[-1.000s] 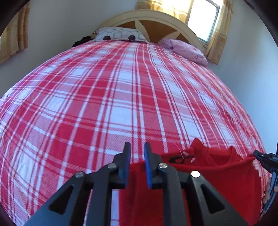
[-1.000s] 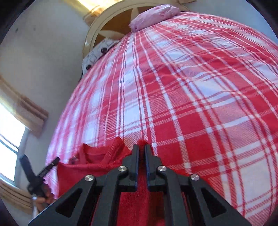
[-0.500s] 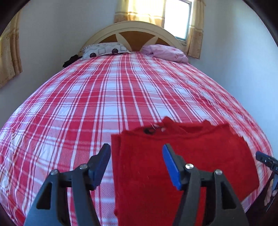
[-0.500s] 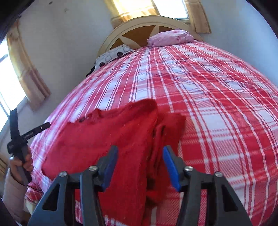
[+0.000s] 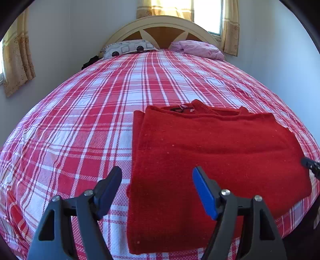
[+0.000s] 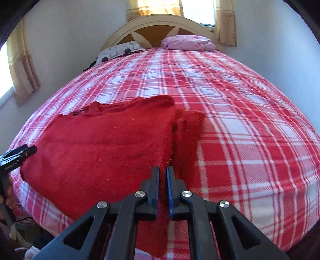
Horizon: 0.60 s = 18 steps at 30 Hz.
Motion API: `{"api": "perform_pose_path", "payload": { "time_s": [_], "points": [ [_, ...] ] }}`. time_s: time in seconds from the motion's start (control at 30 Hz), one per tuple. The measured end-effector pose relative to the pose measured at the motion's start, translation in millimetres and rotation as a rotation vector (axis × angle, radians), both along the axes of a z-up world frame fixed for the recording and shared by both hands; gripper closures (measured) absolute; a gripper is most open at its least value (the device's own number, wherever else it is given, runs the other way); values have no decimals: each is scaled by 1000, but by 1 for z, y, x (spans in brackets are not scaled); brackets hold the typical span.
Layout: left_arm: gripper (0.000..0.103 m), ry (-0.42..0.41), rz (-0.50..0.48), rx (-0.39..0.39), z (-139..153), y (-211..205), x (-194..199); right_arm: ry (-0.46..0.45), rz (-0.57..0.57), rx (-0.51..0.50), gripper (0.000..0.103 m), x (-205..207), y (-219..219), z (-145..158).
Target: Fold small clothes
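Note:
A red knit sweater lies folded on the near part of the red plaid bed, collar toward the headboard. My left gripper is open and empty, held above the sweater's left edge. In the right wrist view the sweater has a sleeve part bunched along its right side. My right gripper has its jaws nearly together over the sweater's right near edge; whether cloth is pinched between them does not show. The right gripper's tip shows at the left wrist view's right edge, and the left gripper shows at the right wrist view's left edge.
A patterned pillow and a pink pillow lie at the cream headboard. White walls close in on both sides. Curtained windows are behind and left. The bed's near edge drops off below the sweater.
Both grippers let go of the sweater and pulled back toward the near edge. The left opened wide and stayed open. The right opened, then closed its jaws again by the sweater's right edge.

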<state>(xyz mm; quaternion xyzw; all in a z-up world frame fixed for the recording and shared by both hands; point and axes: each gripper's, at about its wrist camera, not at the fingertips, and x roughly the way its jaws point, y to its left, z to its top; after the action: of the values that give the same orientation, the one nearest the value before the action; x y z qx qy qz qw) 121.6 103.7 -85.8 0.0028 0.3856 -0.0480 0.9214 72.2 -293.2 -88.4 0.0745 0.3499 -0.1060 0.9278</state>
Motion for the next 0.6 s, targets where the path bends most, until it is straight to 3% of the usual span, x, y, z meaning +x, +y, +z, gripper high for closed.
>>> {"api": "perform_pose_path", "payload": {
  "time_s": [0.17,0.23,0.33,0.37,0.4,0.43,0.47,0.53,0.6],
  "points": [
    [19,20,15,-4,-6,6,5,4,-33,47,96,-11,-8,-14],
    [19,30,25,-8,-5,12,7,-18,-6,63,96,-12,-8,-6],
    [19,11,18,-71,9,25,11,-109,21,173,92,-19,-18,17],
    [18,3,19,-82,16,28,17,-134,18,191,89,-17,-22,26],
    [15,-1,17,-87,19,29,21,-154,16,199,71,-12,-24,33],
    [13,-2,7,-96,24,29,30,-172,19,199,46,-5,-27,42],
    [13,-7,-4,-103,27,28,37,-177,22,183,40,5,-27,49],
    [13,-25,-15,-75,30,21,56,-178,50,131,40,30,-24,56],
    [13,-19,-11,-32,25,16,74,-116,48,96,40,62,-24,53]
  ]
}}
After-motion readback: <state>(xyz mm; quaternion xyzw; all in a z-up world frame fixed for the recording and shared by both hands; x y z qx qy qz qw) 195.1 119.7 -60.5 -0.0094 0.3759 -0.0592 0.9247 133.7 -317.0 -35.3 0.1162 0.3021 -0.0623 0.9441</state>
